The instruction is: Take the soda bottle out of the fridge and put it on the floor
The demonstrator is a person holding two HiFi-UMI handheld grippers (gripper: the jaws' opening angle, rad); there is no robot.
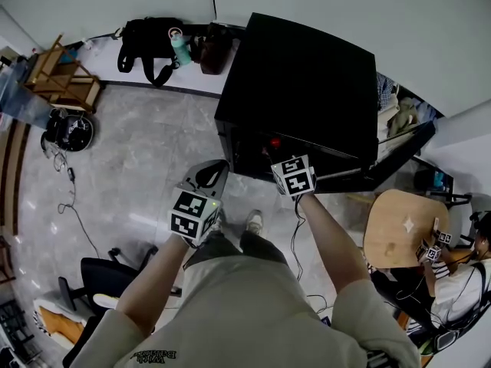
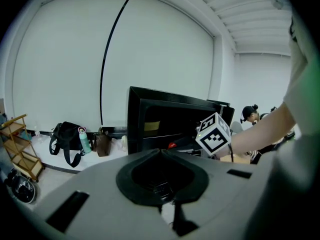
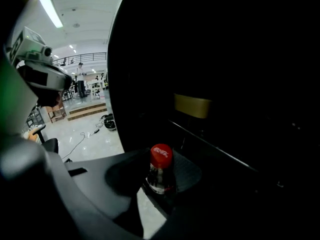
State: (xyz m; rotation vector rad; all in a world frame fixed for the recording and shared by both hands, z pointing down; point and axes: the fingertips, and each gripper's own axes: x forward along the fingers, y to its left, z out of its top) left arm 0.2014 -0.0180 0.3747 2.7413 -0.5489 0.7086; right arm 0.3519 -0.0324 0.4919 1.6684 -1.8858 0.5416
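Fingers of the right gripper are clasping the soda bottle inside the fridge; the left gripper, pinched closed and empty, is hovering just outside the fridge's front.

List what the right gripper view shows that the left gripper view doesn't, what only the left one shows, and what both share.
Only the right: the bottle, red-capped, between the jaws of the right gripper, deep in the fridge. Only the left: the left gripper, jaws together and empty, plus the bag and the rack by the wall. Both: the fridge and a yellow item inside it.
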